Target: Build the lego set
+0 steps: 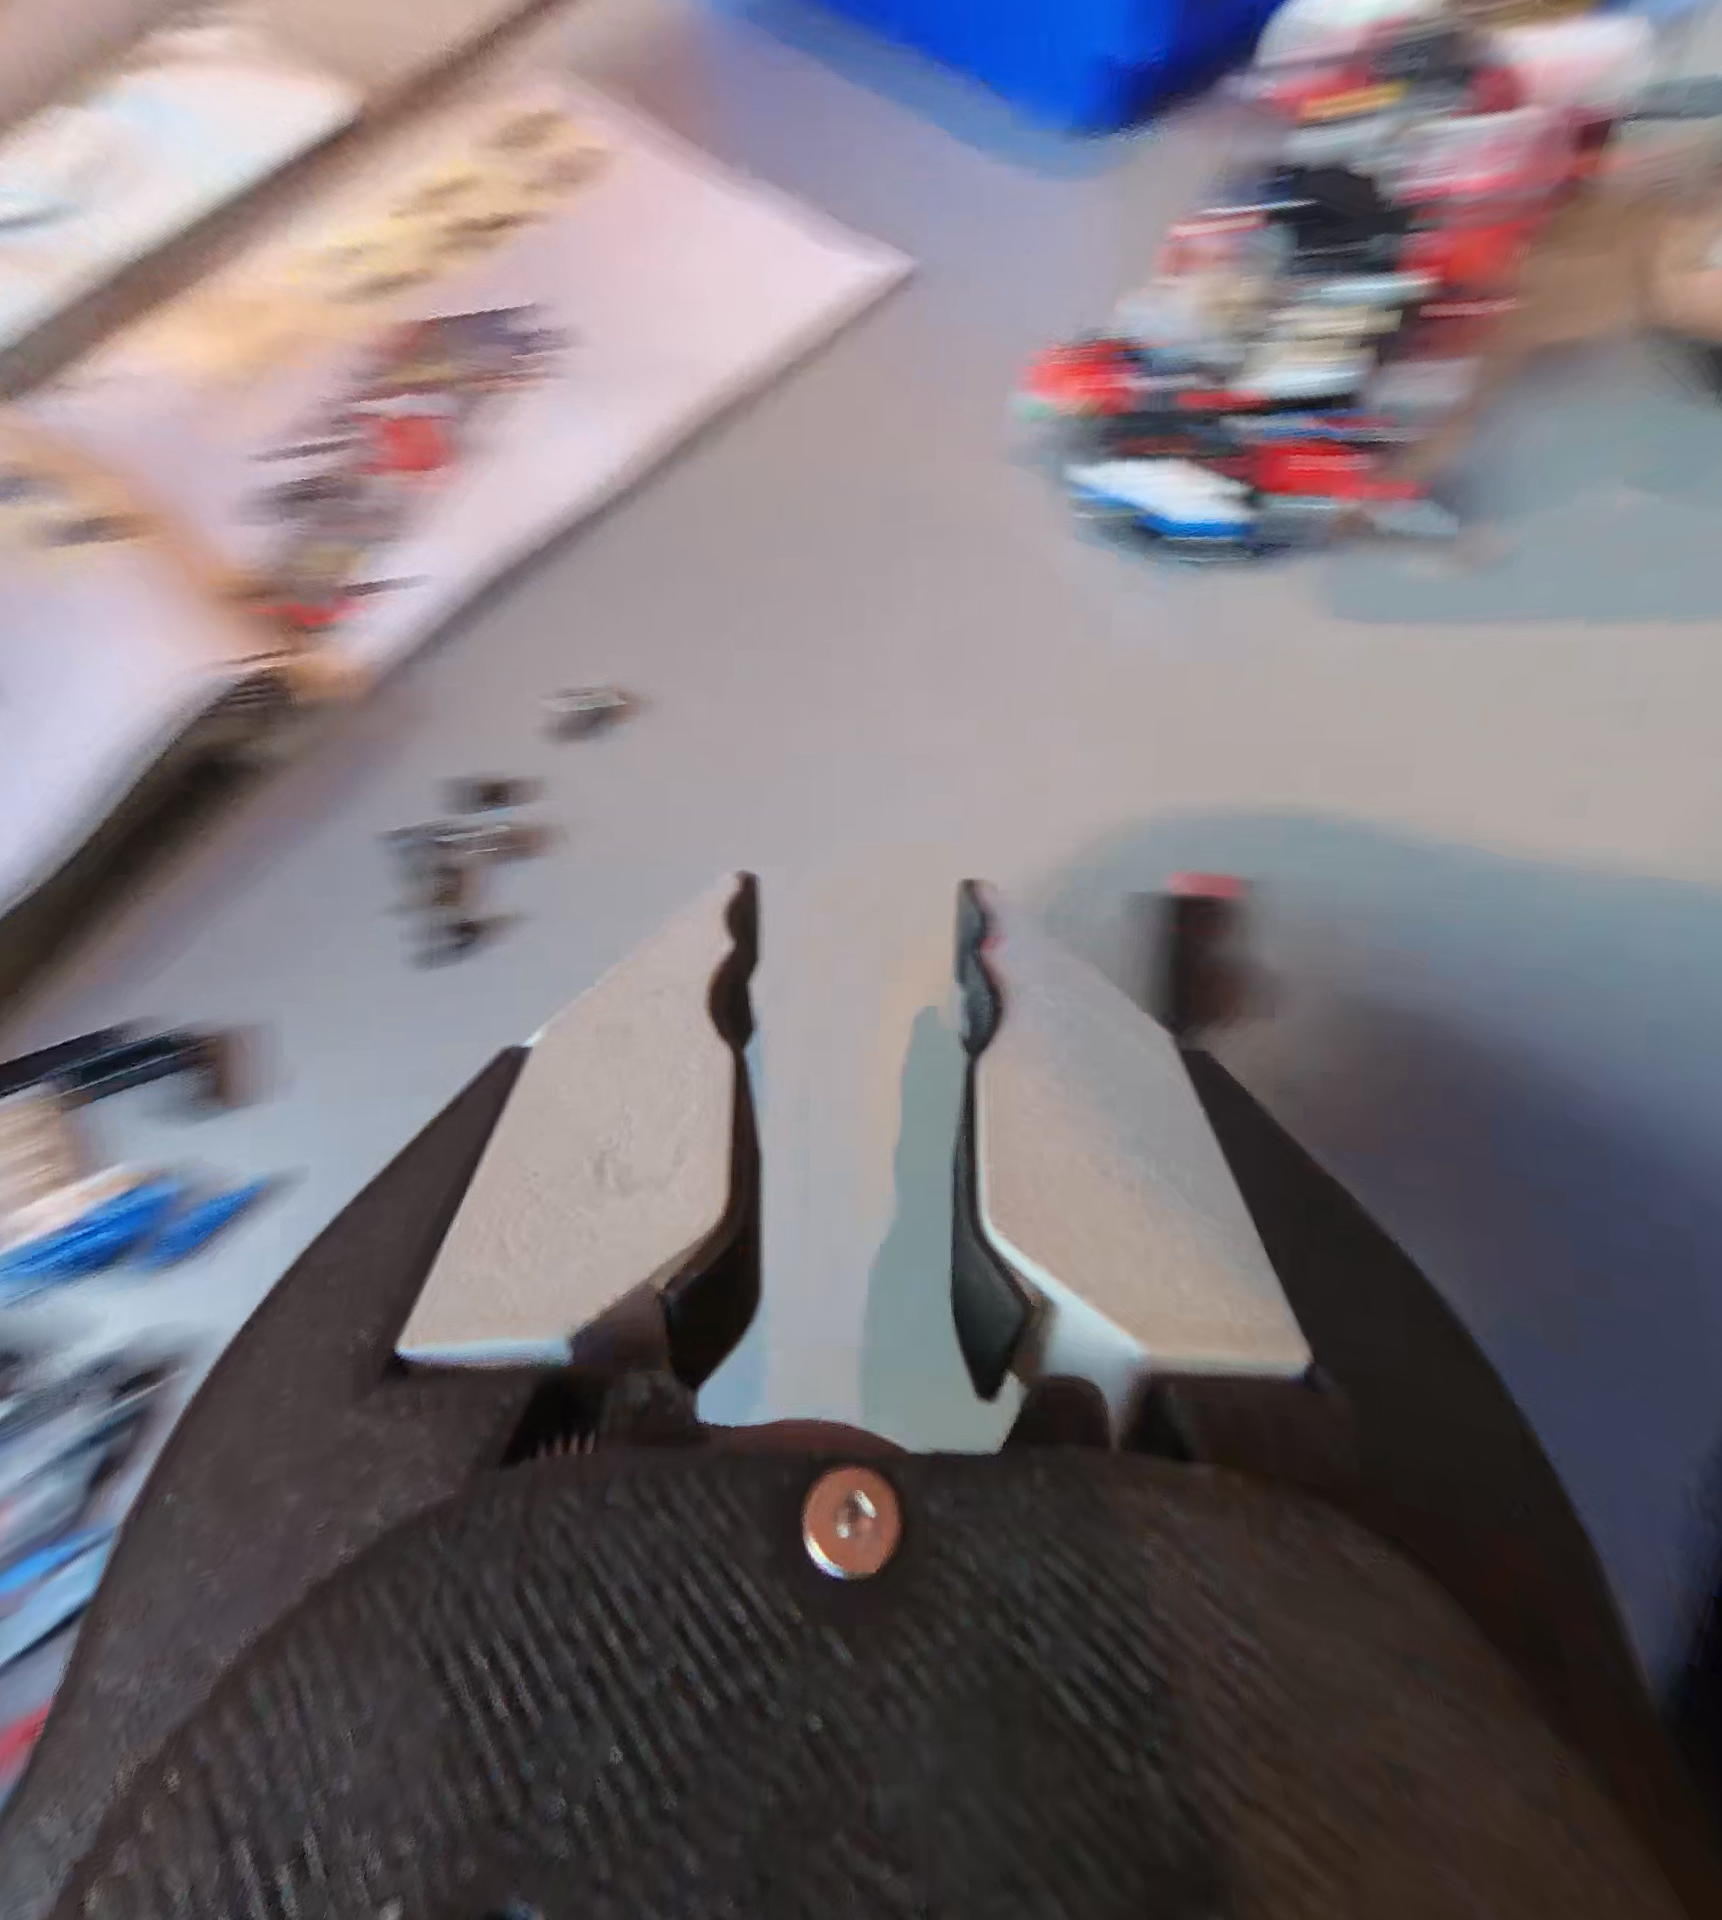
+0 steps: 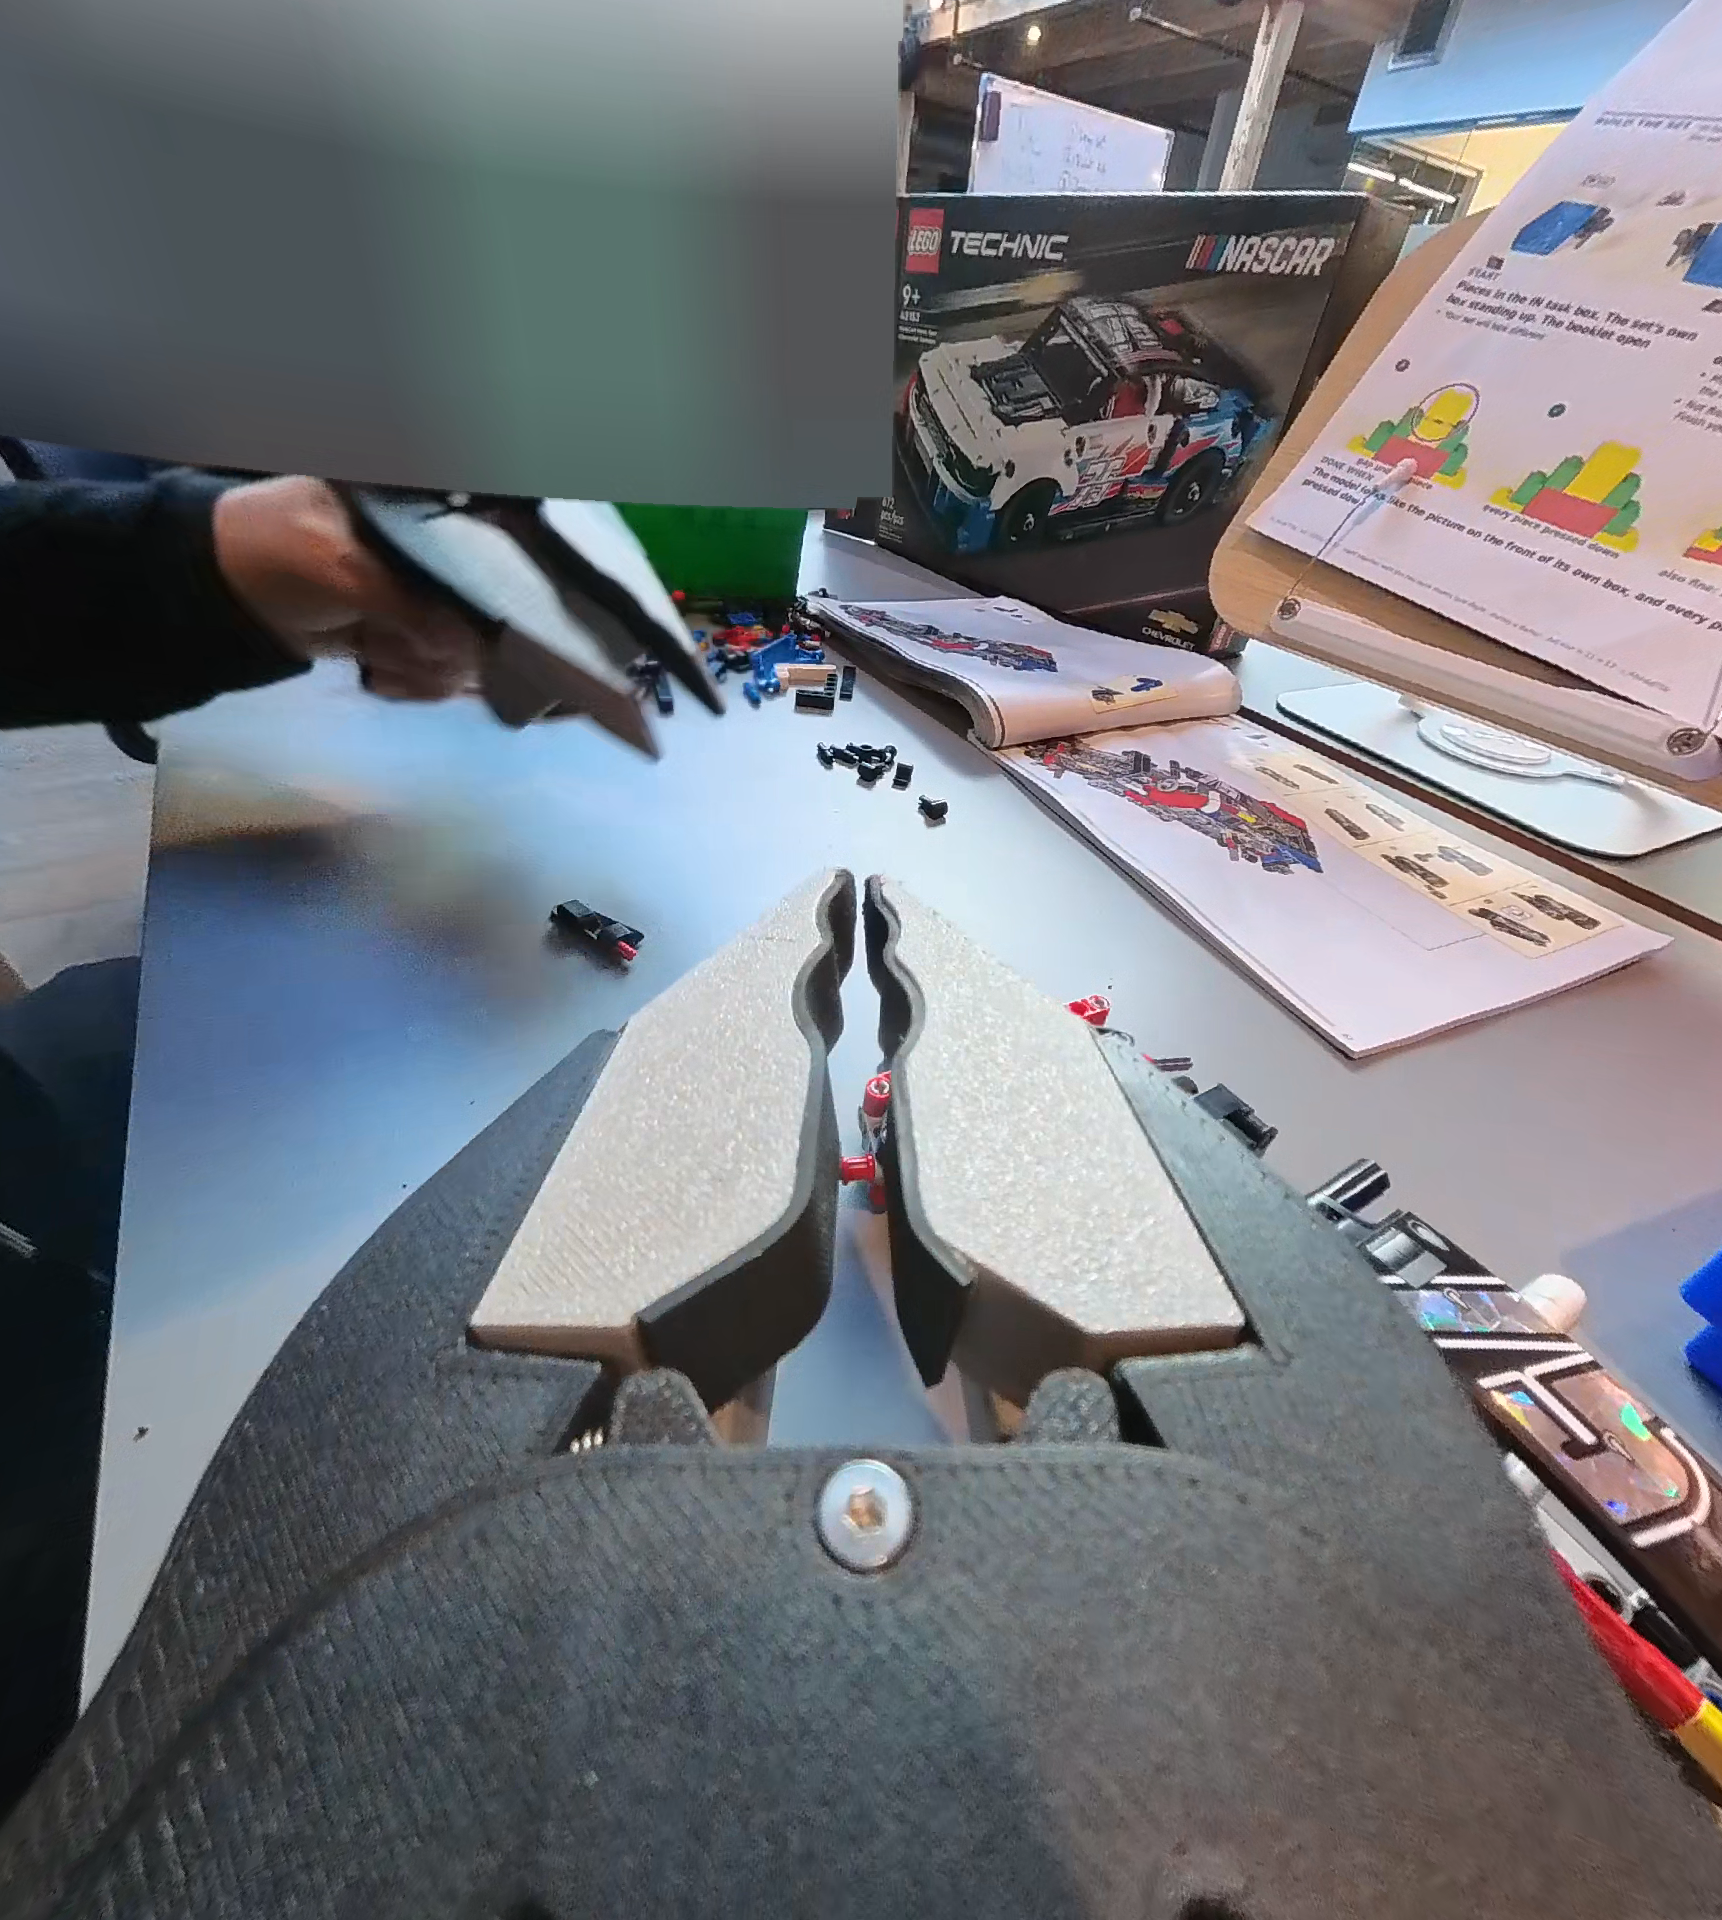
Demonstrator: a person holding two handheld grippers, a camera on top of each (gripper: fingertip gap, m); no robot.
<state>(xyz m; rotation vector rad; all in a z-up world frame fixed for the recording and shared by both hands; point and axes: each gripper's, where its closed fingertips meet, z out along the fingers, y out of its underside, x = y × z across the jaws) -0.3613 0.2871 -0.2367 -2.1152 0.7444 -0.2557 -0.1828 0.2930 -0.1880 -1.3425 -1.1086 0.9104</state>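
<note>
The left gripper (image 1: 857, 899), jaws parted and empty, hangs over the grey table (image 1: 888, 665) with a small black-and-red piece (image 1: 1195, 951) at its two o'clock, seemingly light, stiff and slippery, best pinched across its flat sides, while the right gripper (image 2: 859, 894) sits nearly clenched, empty.

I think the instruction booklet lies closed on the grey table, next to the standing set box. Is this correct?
Not quite. In the right wrist view the instruction booklet lies open, its pages spread flat, not closed. The rest holds: it is on the grey table, next to the standing set box.
</note>
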